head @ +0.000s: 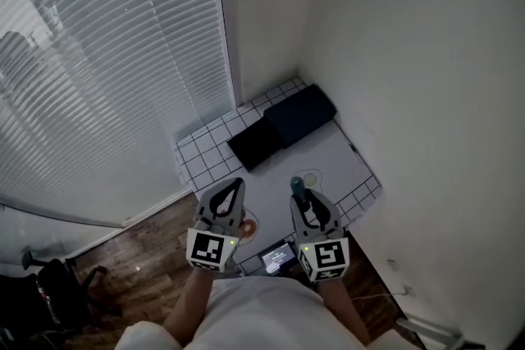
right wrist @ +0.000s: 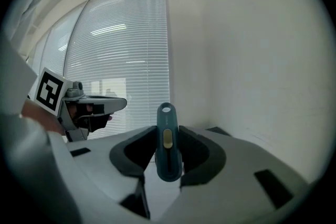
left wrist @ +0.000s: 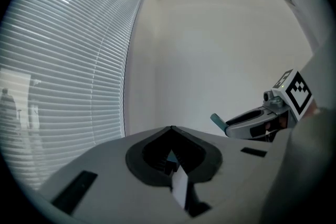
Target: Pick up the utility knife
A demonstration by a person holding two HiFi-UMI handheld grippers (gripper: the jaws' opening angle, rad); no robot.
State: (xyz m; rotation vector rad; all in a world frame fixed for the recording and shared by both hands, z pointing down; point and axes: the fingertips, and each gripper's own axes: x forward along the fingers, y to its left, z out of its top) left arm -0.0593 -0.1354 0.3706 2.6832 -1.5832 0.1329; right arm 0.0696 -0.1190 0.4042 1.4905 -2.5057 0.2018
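The right gripper (head: 308,207) is clenched on the utility knife (right wrist: 167,128) – its teal handle stands out past the jaw tips, yellow slider facing the camera, a hole at its far end. The left gripper (left wrist: 172,128) is level beside it, its 2 jaws together at the tips with nothing seen between them. Both hang above the near edge of the counter (head: 201,152), so the knife is clear of its surface. A small screen (head: 277,256) lies at that near edge between the 2 grippers. A pale round thing (head: 310,178) sits just beyond the knife. At the far edge lie 2 dark things – a black pad (head: 256,143) and a dark blue box (head: 299,115) touching it toward the far corner
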